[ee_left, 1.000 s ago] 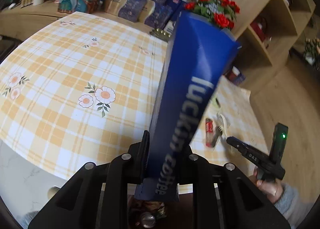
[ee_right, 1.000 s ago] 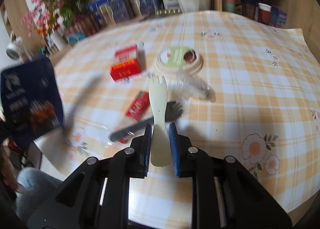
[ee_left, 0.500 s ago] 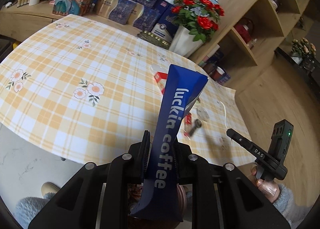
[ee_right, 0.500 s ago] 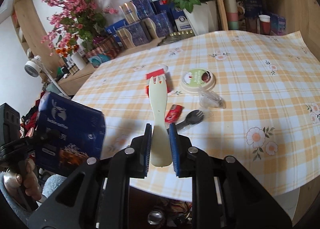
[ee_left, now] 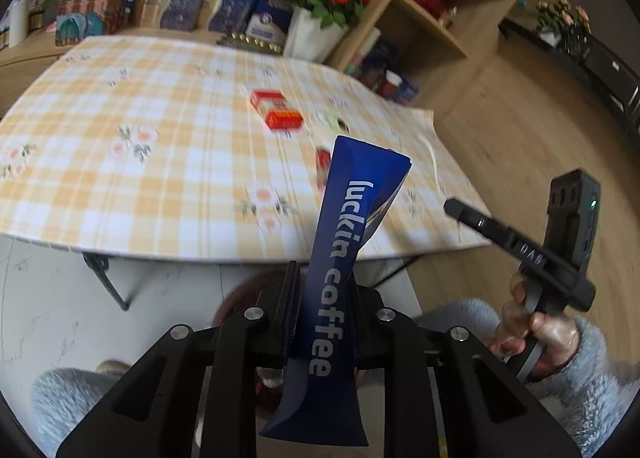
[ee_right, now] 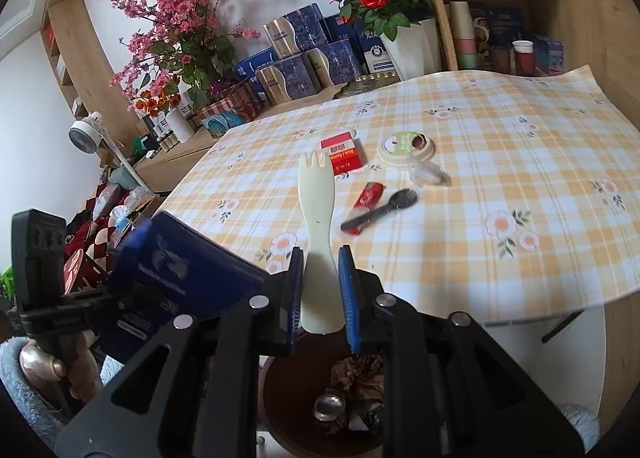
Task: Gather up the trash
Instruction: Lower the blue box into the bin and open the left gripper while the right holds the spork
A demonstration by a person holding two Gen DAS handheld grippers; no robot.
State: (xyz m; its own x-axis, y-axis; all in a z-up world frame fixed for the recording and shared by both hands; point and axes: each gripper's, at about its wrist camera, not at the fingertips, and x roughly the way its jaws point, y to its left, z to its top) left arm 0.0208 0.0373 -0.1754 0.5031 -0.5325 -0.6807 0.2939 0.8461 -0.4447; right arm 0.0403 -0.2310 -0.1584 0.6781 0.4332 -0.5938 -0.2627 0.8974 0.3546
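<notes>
Trash on both sides: your left gripper (ee_left: 322, 310) is clamped narrow on a flattened dark-blue paper coffee bag with white lettering (ee_left: 340, 258), your right gripper (ee_right: 320, 294) is pinched on the handle of a cream plastic spork (ee_right: 318, 218). Both sit off the near edge of the yellow plaid tablecloth (ee_right: 500, 162), above a brown round bin (ee_right: 288, 390) that already has crumpled scraps in it. Bag looks light and floppy, will likely sag or twist past the pads, so keep hold low on the folded spine. Spork looks stiff, light and slick; your grip on the broad handle end seems right, though it could pivot. Right view shows what the left doesn't: the bin under the jaws, plus leftovers on the table — red-and-white carton (ee_right: 342, 154), round green-and-white lid (ee_right: 406, 144), clear plastic wrapper (ee_right: 428, 174), small red packet (ee_right: 370, 196), black plastic spork (ee_right: 384, 208). Left view is motion-blurred on the table, but shows the bag's full length and your right hand (ee_left: 532, 334) beside it.
</notes>
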